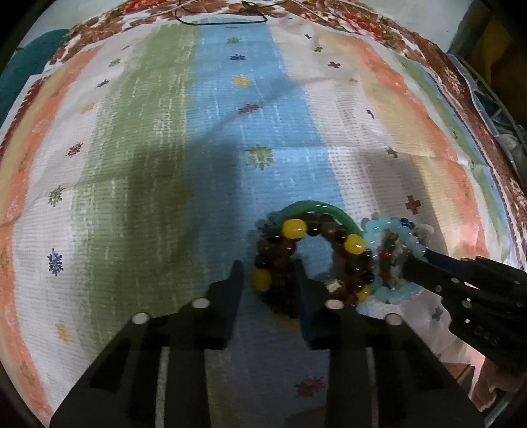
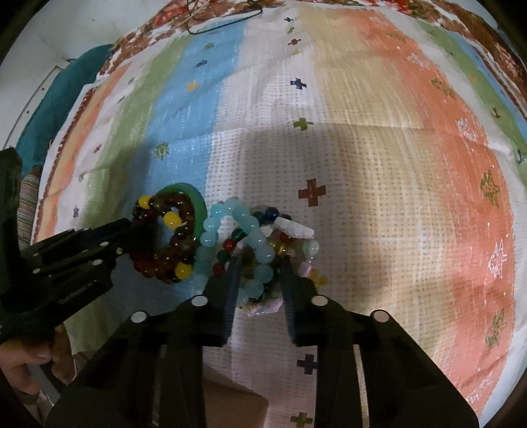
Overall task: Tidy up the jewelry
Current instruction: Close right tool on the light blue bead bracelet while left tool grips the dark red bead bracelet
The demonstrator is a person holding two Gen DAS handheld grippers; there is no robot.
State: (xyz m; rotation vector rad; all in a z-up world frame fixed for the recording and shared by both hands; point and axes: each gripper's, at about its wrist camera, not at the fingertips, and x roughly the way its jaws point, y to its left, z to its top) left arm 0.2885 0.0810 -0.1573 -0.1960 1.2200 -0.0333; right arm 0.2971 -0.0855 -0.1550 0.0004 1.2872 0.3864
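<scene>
Low in the left wrist view, the left gripper (image 1: 268, 273) is clamped on the dark bead bracelets (image 1: 280, 260) (brown ones with fat yellow beads). A green bangle (image 1: 316, 209) curves right behind them. In the right wrist view, the right gripper (image 2: 260, 266) is closed on the pale blue bead bracelets (image 2: 253, 243), tangled with mixed coloured ones. Both piles touch, lying on a striped cloth (image 1: 164, 131). Far up top lies a thin dark cord (image 1: 224, 21).

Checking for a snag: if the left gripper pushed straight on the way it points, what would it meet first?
The left gripper would probably press the brown and yellow bead bracelet between its fingers into the striped cloth beneath. Depth is unclear.
</scene>
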